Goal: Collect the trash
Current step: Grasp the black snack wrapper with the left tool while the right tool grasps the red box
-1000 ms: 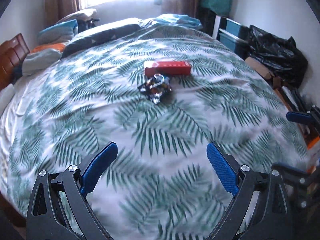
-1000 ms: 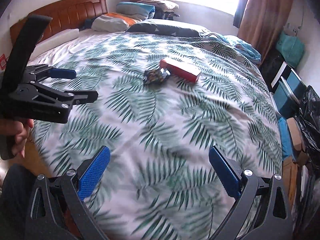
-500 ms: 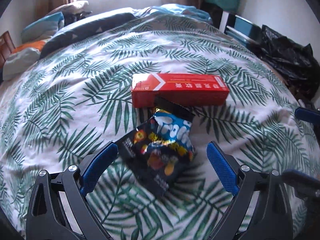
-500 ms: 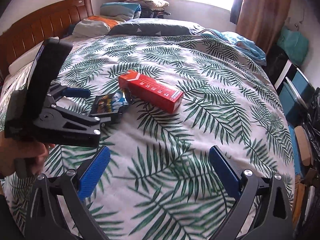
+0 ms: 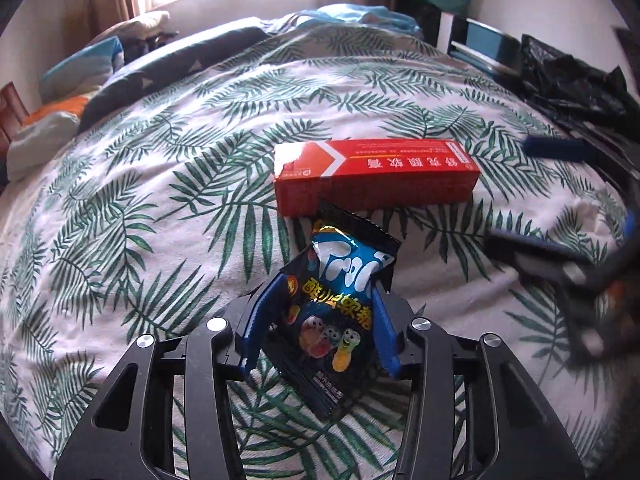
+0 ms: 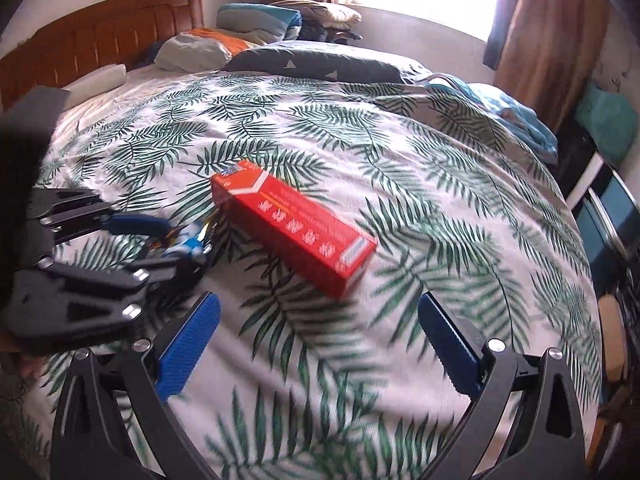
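**Left claw grips the candy wrapper on the bed**

Left wrist view: the left claw is drawn in around a black and blue candy wrapper, its two blue pads pressing the wrapper's sides. The wrapper stands nearly on end between them, with its crumpled top leaning toward a red box. That box lies lengthwise just beyond the wrapper on the bed, whose cover is white with green palm leaves. The wrapper's top edge overlaps the box's near side in this view; whether they touch cannot be told. At the right edge the right claw shows blurred, with one blue pad above and a dark finger below. Past the bed's right side sits a black plastic bag. Pillows are piled at the far left.

Right wrist view: the right claw hangs wide open above the leafy cover with nothing between its blue pads. The red box lies at a slant ahead of it, near the middle of the bed. To the left, the left claw appears from the side, blurred, pinched on the candy wrapper, of which only a bit of blue and white shows. A wooden headboard stands behind the pillows at the far end, and brown curtains hang by the window.
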Demonstrator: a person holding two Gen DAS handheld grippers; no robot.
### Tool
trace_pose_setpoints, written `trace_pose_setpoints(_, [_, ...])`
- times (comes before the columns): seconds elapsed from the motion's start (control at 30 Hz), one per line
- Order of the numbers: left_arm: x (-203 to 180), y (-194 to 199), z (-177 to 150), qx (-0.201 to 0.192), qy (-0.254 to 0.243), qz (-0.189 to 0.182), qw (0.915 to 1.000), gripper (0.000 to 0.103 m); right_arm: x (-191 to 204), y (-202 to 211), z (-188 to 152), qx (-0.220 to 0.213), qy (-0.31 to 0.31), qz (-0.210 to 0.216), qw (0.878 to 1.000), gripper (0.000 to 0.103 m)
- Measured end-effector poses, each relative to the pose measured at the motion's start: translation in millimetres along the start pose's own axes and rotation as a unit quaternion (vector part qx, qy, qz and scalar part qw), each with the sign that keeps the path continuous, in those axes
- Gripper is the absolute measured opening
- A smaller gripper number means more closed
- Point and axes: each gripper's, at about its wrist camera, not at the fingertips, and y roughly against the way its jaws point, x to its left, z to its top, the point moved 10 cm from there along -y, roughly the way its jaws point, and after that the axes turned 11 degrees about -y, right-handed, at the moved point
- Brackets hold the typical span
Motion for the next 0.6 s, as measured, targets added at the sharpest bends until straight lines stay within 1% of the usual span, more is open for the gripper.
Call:
trace_pose_setpoints(0.07, [1.9, 1.3, -2.4, 0.001, -0.004, 0.002, 1.0, 0.044, 2.9, -16.4, 10.6, 0.003, 0.022, 0.005, 1.0, 0.098])
trace_pose_setpoints(0.17, [7.8, 1.2, -4.8, 0.002, 0.005, -0.001, 1.0, 0.044, 8.5, -36.2, 23.4, 0.004, 0.061, 0.004, 0.998, 0.098])
trace_pose_setpoints(0.27, [9.2, 0.3, -5.3, 0.0, 0.011, -0.003, 0.9999, 0.044, 13.5, -53.0, 29.6, 0.012, 0.081, 0.014, 0.997, 0.098])
trace_pose_setpoints(0.33, [7.9, -0.1, -5.2, 0.001, 0.007, 0.002, 1.0, 0.044, 14.9, -61.1, 29.3, 0.022, 0.087, 0.015, 0.996, 0.095])
trace_pose_setpoints(0.37, [7.9, 0.0, -5.0, 0.0, 0.006, 0.004, 1.0, 0.044, 15.3, -63.8, 27.8, 0.028, 0.087, 0.015, 0.996, 0.084])
trace_pose_setpoints(0.4, [7.9, 0.1, -4.9, 0.0, 0.007, 0.004, 1.0, 0.044, 15.7, -65.8, 25.1, 0.036, 0.086, 0.013, 0.996, 0.078])
trace_pose_setpoints(0.43, [7.7, 0.3, -4.9, 0.001, 0.007, 0.003, 1.0, 0.044, 15.5, -65.3, 23.9, 0.039, 0.081, 0.012, 0.996, 0.076])
trace_pose_setpoints(0.5, [8.0, 0.5, -4.6, 0.002, 0.009, 0.001, 1.0, 0.044, 16.1, -59.6, 21.0, 0.041, 0.065, 0.017, 0.997, 0.066])
trace_pose_setpoints(0.53, [7.5, 0.7, -4.6, 0.003, 0.009, 0.001, 1.0, 0.045, 15.6, -55.1, 18.4, 0.044, 0.054, 0.016, 0.997, 0.064])
trace_pose_setpoints(0.6, [6.9, 0.9, -4.5, 0.005, 0.007, 0.002, 1.0, 0.046, 13.5, -47.8, 12.9, 0.051, 0.035, 0.014, 0.998, 0.055])
